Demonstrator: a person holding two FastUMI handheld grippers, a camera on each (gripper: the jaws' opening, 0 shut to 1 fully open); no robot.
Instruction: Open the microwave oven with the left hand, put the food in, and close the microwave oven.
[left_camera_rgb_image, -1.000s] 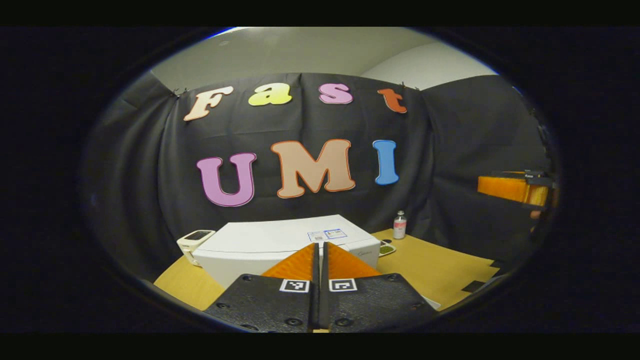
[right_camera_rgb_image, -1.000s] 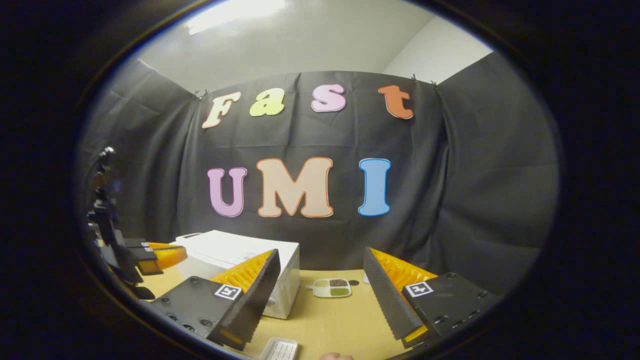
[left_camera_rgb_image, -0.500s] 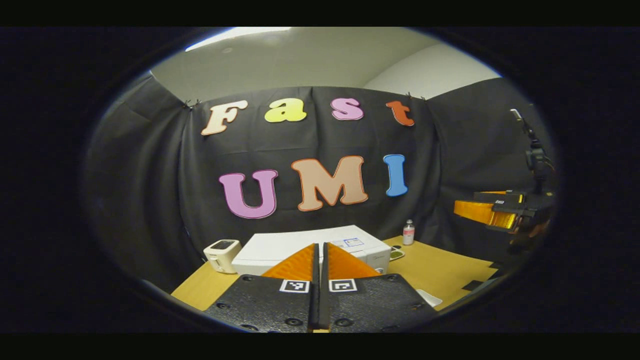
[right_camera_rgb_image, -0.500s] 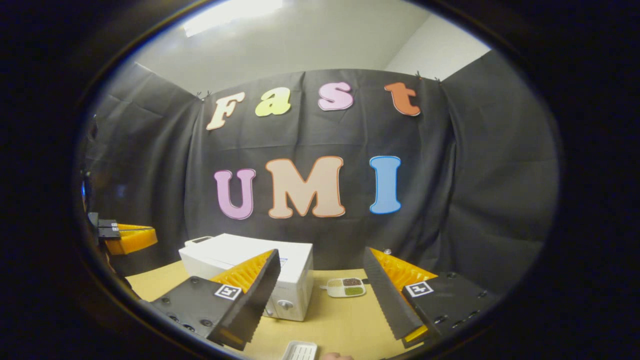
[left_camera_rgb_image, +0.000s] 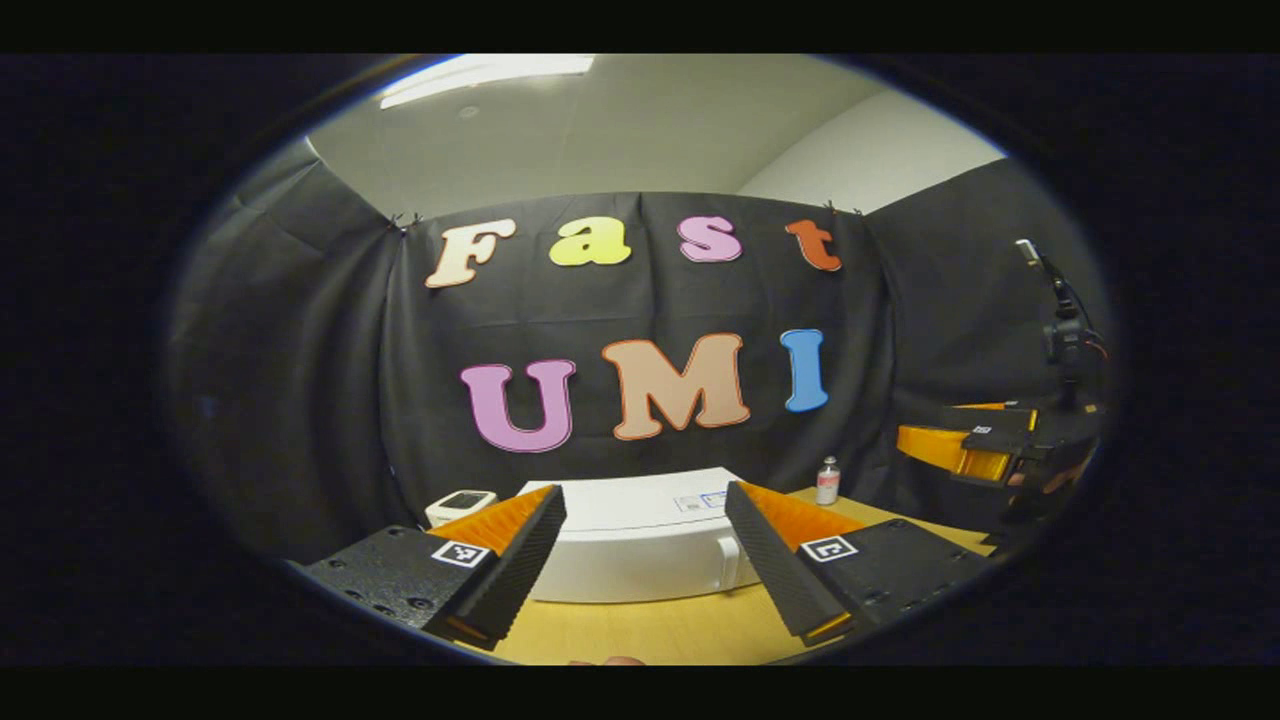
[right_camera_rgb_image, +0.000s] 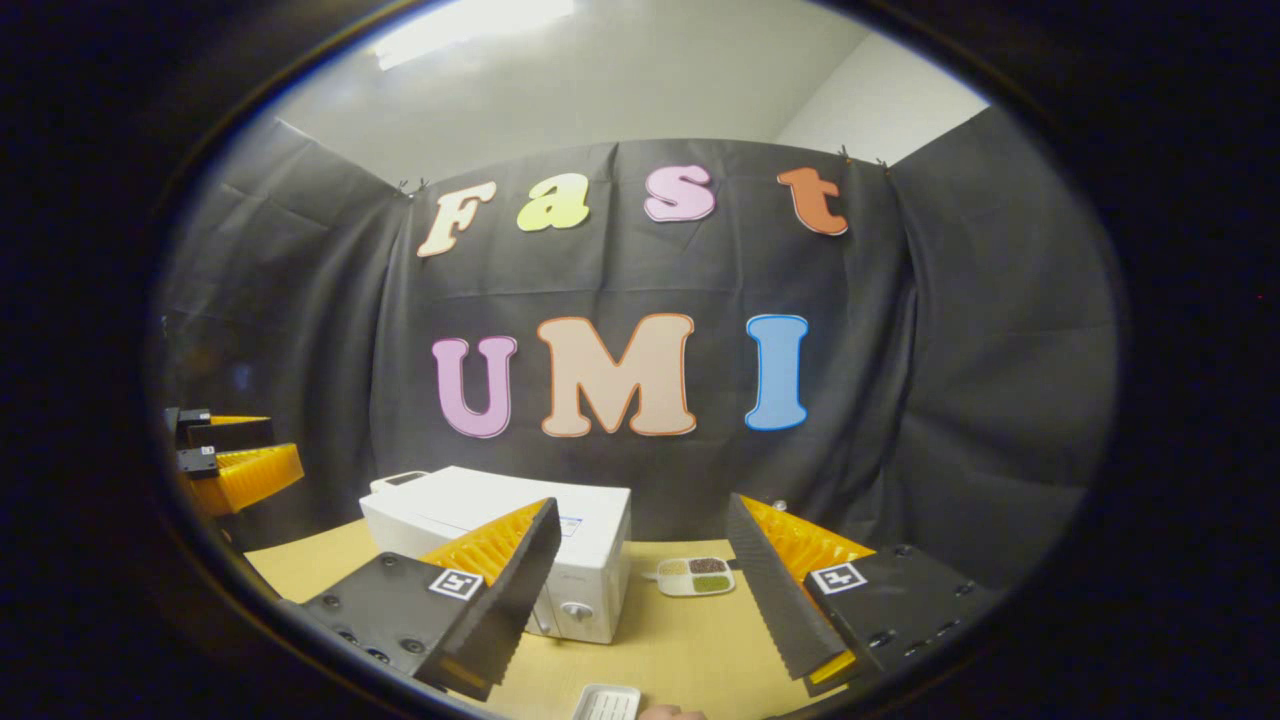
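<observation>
The white microwave (left_camera_rgb_image: 640, 545) stands on the tan table with its door shut and its handle (left_camera_rgb_image: 729, 563) at the right of the front. My left gripper (left_camera_rgb_image: 645, 565) is open, level with that front and short of it, nothing between its fingers. In the right gripper view the microwave (right_camera_rgb_image: 480, 500) sits left of centre, and a small white food tray (right_camera_rgb_image: 697, 577) with several filled compartments lies just to its right. My right gripper (right_camera_rgb_image: 640, 590) is open and empty, held back above the table. The left gripper (right_camera_rgb_image: 235, 452) appears at the far left, the right gripper (left_camera_rgb_image: 955, 440) at the far right.
A small bottle (left_camera_rgb_image: 827, 481) stands behind the microwave's right corner, and a white device with a dark screen (left_camera_rgb_image: 460, 504) sits at its left. A white ribbed tray (right_camera_rgb_image: 606, 703) lies at the table's near edge. Bare table (right_camera_rgb_image: 690, 645) spreads in front of the food tray.
My left gripper has gone from shut to open and has dropped lower, now level with the microwave's front. The right gripper has stayed open and hardly moved.
</observation>
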